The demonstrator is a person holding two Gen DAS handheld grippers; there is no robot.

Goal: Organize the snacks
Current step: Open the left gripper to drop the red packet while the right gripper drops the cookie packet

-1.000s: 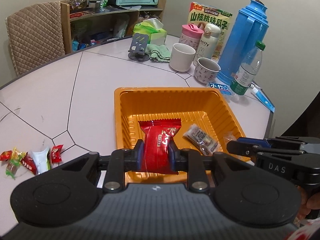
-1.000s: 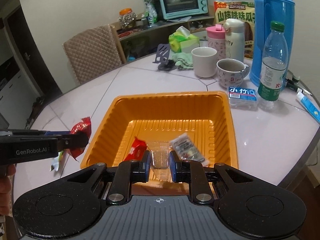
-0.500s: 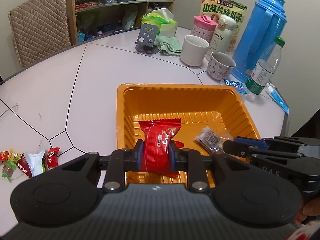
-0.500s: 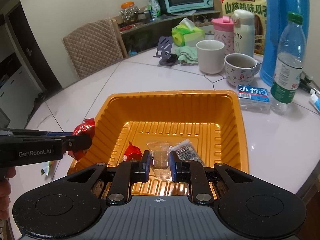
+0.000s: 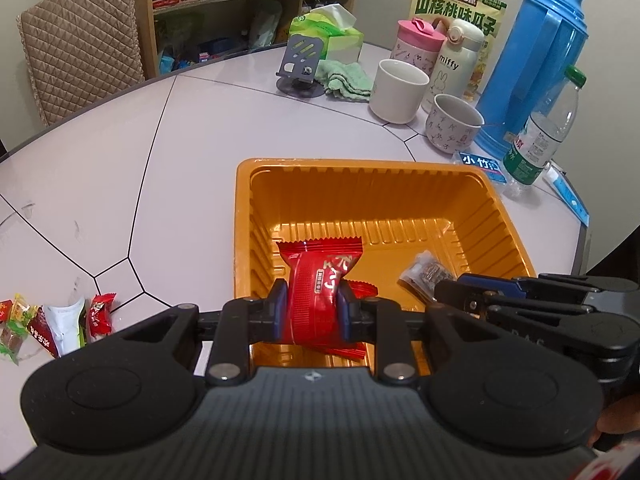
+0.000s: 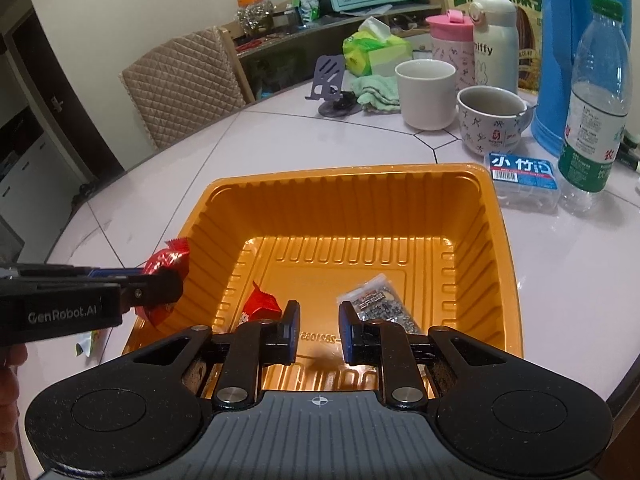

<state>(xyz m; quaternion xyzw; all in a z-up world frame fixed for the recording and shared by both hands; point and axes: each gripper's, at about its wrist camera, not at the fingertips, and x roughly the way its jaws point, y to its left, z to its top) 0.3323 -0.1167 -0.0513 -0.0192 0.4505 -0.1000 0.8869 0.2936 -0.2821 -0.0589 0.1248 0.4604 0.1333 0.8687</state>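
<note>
Two tongs over one tray. The left gripper (image 5: 311, 312) is clamped on a red snack packet (image 5: 316, 292), pads pinching its waist. The packet's long axis runs straight out along the fingers, toward the far wall of the orange tray (image 5: 360, 168). It hangs inside the near rim, towards the near left corner, so the floor lies directly below and ahead. From here a simple letting-go looks enough.

The right gripper (image 6: 319, 332) sits over the near rim's middle, jaws drawn in to a narrow slot, and I can make out nothing between them.

Inside the tray, a small red sweet (image 6: 262, 306) lies near the left wall. A silver-and-dark packet (image 6: 380, 304) lies right of it, just ahead of the right tongs. The rest of the floor is bare.

Outward now: a heap of loose sweets (image 5: 52, 320) waits at the near left edge of the tabletop (image 5: 200, 140). The left hand is the nearer one for those.
</note>
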